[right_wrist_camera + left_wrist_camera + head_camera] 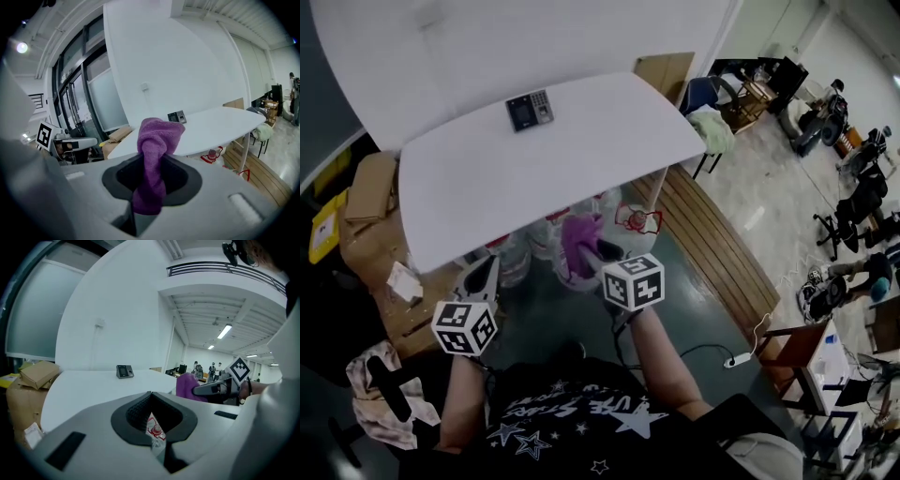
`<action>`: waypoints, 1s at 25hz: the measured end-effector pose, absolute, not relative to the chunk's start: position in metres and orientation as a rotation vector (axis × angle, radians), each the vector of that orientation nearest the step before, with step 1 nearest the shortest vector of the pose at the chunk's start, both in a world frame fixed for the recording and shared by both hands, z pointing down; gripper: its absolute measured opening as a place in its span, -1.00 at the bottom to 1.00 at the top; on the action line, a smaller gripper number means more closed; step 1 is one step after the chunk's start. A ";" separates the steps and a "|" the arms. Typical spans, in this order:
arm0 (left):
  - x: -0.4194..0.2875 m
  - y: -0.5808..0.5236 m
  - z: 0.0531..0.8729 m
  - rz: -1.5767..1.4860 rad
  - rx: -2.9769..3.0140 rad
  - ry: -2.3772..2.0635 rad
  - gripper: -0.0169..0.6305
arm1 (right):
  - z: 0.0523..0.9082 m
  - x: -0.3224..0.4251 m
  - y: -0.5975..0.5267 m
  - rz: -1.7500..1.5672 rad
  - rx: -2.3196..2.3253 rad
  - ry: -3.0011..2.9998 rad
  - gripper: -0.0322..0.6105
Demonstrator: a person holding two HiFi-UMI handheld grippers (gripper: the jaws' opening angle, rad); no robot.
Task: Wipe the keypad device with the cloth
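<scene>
The dark keypad device (530, 110) lies near the far edge of the white table (581, 150), and also shows as the keypad device (124, 371) and the keypad device (176, 117). My right gripper (592, 253) is held below the table's near edge, shut on a purple cloth (577, 240). In the right gripper view the cloth (157, 140) bunches up out of the right gripper (151, 171). My left gripper (485, 274) hangs to the left of it, short of the table. The left gripper (151, 398) stands shut with nothing in it, and the cloth (186, 385) shows at its right.
Several plastic bottles (534, 248) stand on the floor under the table's near edge. Cardboard boxes (370, 202) are stacked at the left. A wooden platform (703, 230) runs along the right, with chairs (853, 202) beyond. A power strip (738, 360) lies on the floor.
</scene>
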State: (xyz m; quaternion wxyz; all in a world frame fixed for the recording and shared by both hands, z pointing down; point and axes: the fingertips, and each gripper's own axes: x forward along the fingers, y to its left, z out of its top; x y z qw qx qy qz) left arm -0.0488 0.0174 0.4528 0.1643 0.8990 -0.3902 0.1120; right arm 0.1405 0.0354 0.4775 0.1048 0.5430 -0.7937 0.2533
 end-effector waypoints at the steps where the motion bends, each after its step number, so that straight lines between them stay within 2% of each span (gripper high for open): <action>1: -0.045 0.017 0.455 0.324 2.563 -1.117 -0.92 | 0.480 0.145 0.034 0.747 1.593 -2.340 -0.59; 15: -0.027 0.000 0.467 0.349 2.545 -1.108 -0.92 | 0.499 0.167 0.026 0.809 1.597 -2.311 -0.59; 25: -0.004 -0.056 0.473 0.277 2.563 -1.036 -0.92 | 0.494 0.190 -0.012 0.755 1.624 -2.239 -0.59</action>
